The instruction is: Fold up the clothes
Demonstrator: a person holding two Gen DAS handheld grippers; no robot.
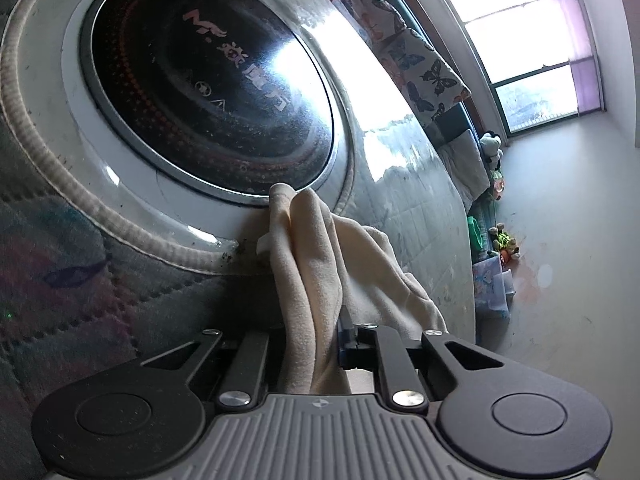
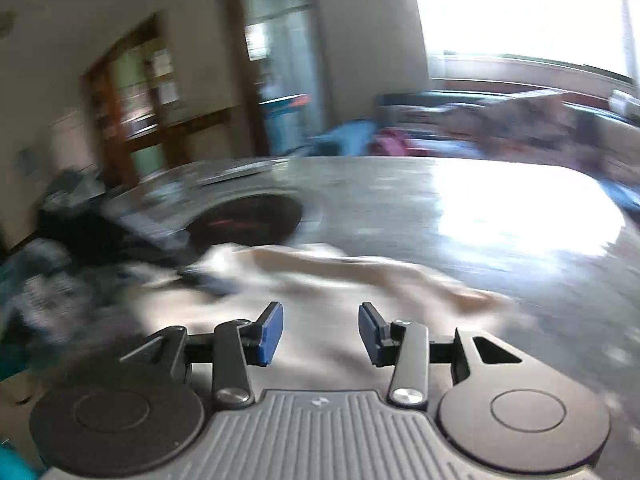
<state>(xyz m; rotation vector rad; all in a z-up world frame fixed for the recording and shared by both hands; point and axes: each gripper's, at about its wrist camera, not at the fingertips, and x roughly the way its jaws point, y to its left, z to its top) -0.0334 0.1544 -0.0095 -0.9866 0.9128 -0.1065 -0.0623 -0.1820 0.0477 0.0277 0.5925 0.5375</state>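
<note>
A cream-coloured cloth [image 1: 316, 264] runs up from between the pads of my left gripper [image 1: 310, 340], which is shut on it; the bunched fabric hides the left pad and leans against the rim of a round black cooktop [image 1: 208, 80] set in the table. In the blurred right wrist view the same cream cloth [image 2: 320, 276] lies spread across the glossy grey table [image 2: 480, 208]. My right gripper [image 2: 320, 334] hovers above it, open, blue pads [image 2: 270, 334] apart with nothing between them.
A quilted cover [image 1: 60, 280] drapes the table's left side. Butterfly-print cushions [image 1: 420, 60], soft toys [image 1: 492, 152] and a bright window [image 1: 520, 40] line the far wall. Dark piled clothes [image 2: 80, 248] lie at the table's left; a sofa with fabrics [image 2: 500, 120] stands behind.
</note>
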